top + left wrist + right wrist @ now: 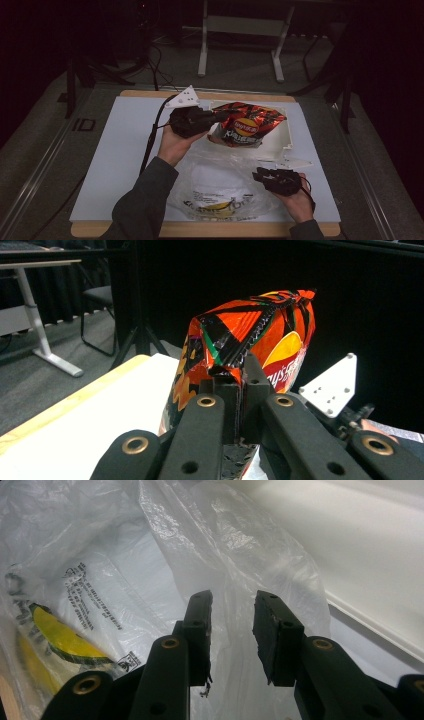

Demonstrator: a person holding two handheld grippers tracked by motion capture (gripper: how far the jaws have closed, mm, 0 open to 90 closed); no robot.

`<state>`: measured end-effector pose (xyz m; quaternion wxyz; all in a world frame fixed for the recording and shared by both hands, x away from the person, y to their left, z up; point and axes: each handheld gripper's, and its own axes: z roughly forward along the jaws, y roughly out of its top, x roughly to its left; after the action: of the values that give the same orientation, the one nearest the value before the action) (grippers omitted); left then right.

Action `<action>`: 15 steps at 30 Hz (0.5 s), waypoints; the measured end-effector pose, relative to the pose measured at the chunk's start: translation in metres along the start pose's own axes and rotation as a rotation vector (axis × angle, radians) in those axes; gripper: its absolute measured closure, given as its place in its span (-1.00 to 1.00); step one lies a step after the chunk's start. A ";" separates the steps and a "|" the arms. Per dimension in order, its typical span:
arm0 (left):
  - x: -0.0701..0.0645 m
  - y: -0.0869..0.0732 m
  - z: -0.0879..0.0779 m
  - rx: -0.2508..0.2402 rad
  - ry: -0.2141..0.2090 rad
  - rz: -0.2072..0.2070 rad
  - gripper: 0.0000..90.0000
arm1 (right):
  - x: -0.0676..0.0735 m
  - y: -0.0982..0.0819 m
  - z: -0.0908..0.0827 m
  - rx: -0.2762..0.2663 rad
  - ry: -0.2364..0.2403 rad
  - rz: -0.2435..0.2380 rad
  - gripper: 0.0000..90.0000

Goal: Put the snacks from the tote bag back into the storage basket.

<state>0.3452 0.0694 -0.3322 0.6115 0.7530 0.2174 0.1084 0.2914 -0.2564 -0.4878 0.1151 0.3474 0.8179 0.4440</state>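
Your left gripper (pixel 216 118) is pinching one chip bag (pixel 247 124), red-orange with black stripes; in the left gripper view the jaws are pressed together on a crimped fold of the foil at the bag's near end (pixel 227 371). In the high view the bag lies over the far middle of the counter (pixel 120 150), partly over a white tray (pixel 286 134), its long axis running roughly left to right across the counter, with the pinched end toward the left and the sealed end toward the right. In the left gripper view the bag (pixel 250 340) stands away from the jaws, its far seam at the top right. Your right gripper (pixel 261 176) sits near the front right of the counter, beside the tray's near edge. Its jaws are spread apart, and in the right gripper view thin clear film lies in the gap between them, with neither pad pressing it. That film belongs to one clear plastic bag (pixel 100 555), crumpled flat on the counter between your forearms, with black print and a yellow mark on it. Count: one chip bag, one plastic bag, one tray, two grippers. Chip bag and plastic bag lie near each other; whether they touch cannot be told.
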 end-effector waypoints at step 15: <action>0.021 -0.003 0.022 -0.004 -0.006 -0.032 0.99 | -0.001 -0.002 -0.002 0.001 0.006 0.001 0.51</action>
<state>0.3728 0.0604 -0.3426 0.6152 0.7486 0.2274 0.0969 0.2903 -0.2589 -0.4882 0.1124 0.3467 0.8181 0.4448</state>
